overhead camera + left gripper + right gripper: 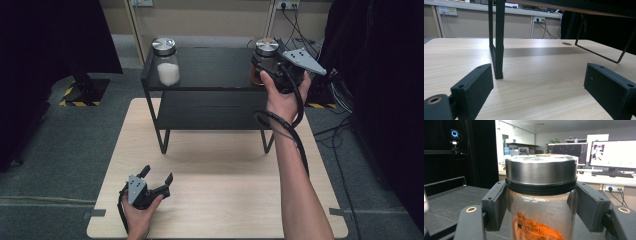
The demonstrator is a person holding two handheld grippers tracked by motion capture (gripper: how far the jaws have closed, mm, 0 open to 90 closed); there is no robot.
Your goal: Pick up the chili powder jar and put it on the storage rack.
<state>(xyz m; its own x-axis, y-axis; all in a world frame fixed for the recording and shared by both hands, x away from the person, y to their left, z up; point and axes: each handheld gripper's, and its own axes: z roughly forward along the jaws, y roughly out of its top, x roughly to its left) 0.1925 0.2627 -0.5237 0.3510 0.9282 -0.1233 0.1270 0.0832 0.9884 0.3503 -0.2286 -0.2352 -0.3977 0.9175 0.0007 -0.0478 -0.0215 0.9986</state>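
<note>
My right gripper (541, 202) clamps the orange-powder jar (541, 220) just under its steel lid (541, 170). My left gripper (152, 182) idles, jaws wide. The glass between these 2 pads could slip if I tilt it.

Even overhead light, soft shadows, dark edges

A pale wooden table (215, 200) carries a black two-tier shelf (210, 87). On the shelf's top stand two steel-lidded jars: white powder (166, 61) at left, orange powder (541, 202) at right.
</note>
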